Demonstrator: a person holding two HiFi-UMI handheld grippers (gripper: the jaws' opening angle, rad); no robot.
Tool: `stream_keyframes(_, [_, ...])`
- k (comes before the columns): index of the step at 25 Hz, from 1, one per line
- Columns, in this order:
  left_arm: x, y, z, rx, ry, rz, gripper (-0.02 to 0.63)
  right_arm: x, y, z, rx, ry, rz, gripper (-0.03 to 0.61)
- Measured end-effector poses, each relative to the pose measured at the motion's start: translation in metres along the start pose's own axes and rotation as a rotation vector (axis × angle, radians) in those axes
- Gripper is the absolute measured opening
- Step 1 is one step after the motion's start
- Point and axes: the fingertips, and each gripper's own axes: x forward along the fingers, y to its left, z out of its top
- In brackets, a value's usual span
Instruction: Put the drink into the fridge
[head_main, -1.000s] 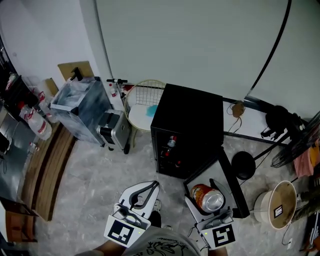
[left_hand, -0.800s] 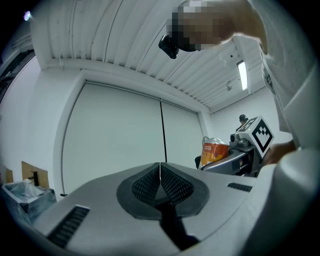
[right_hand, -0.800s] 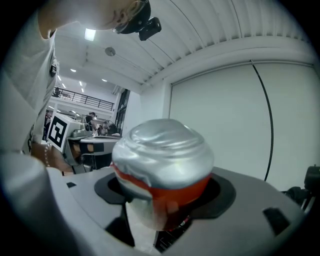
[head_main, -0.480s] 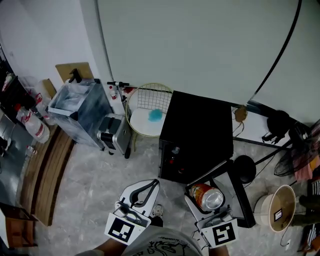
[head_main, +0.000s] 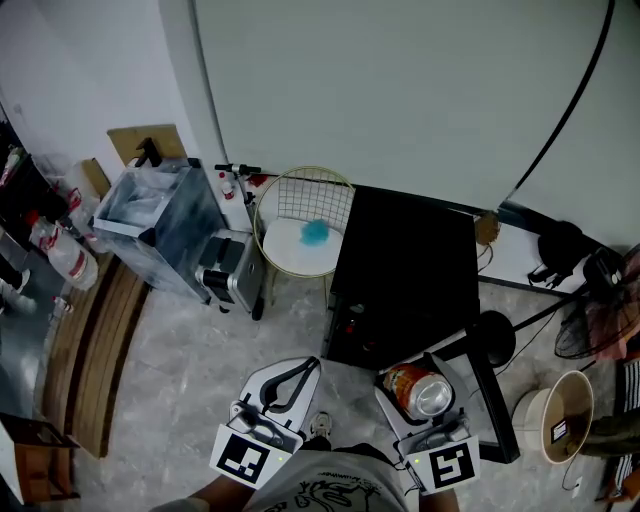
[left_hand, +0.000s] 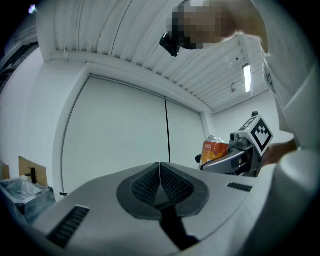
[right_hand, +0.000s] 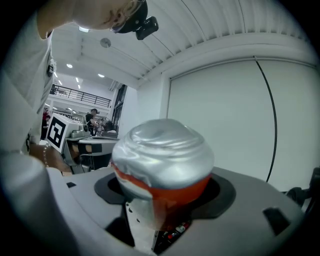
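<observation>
Two hand-held grippers, one drink can, one fridge, and floor items as listed.

- One fridge (head_main: 405, 260): black and low, on a pale stone-pattern floor (head_main: 190, 340) against a white wall (head_main: 380, 90). Its front is open toward the grippers, and its door (head_main: 492, 400) is swung out at its right front corner.
- One wire basket (head_main: 300, 222): round, just beside the fridge's left side, with a blue item (head_main: 315, 232) inside.
- One clear bin (head_main: 150, 212) and one silver-and-black appliance (head_main: 228, 270): further left of the fridge, past the basket.
- One round black stand base (head_main: 490, 335): just right of the fridge, behind the door.
- One beige bucket (head_main: 550, 412): right of the door, apart from it.
- One drink can (head_main: 420, 393): orange body, silver end up, held upright just before the fridge's open front. The door's inner face borders its right side.
- One right gripper (head_main: 405, 378): jaws spread wide and clamped on the can's body from both sides.
- One left gripper (head_main: 298, 372): jaws pressed together with nothing between them, before the fridge's left front corner, apart from the can.
</observation>
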Motion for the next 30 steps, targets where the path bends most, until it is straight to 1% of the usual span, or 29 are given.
stream_keyframes(8, [0.014,0.003,0.003,0.000,-0.009,-0.014,0.021,0.007,-0.010,-0.005,0.004,0.025,-0.010,0.344])
stream_keyframes(11, [0.019,0.000,0.002,0.020,-0.006,-0.021,0.021,0.007,-0.015,-0.001,0.001,0.007,-0.008,0.344])
stream_keyframes(14, [0.026,-0.008,0.006,0.005,-0.023,-0.019,0.021,0.004,-0.023,0.001,-0.004,-0.001,-0.008,0.344])
stream_keyframes(17, [0.033,-0.019,0.009,0.027,-0.021,-0.033,0.021,-0.003,-0.032,0.000,-0.002,0.002,-0.012,0.344])
stream_keyframes(23, [0.043,-0.036,0.003,0.029,-0.002,-0.053,0.021,-0.013,-0.042,-0.008,-0.001,0.006,-0.012,0.344])
stream_keyframes(28, [0.049,-0.047,-0.002,0.080,-0.005,-0.073,0.021,-0.019,-0.045,-0.017,0.002,0.022,-0.010,0.344])
stream_keyframes(30, [0.051,-0.048,-0.009,0.062,0.008,-0.069,0.021,-0.020,-0.046,-0.021,0.002,0.030,-0.008,0.344])
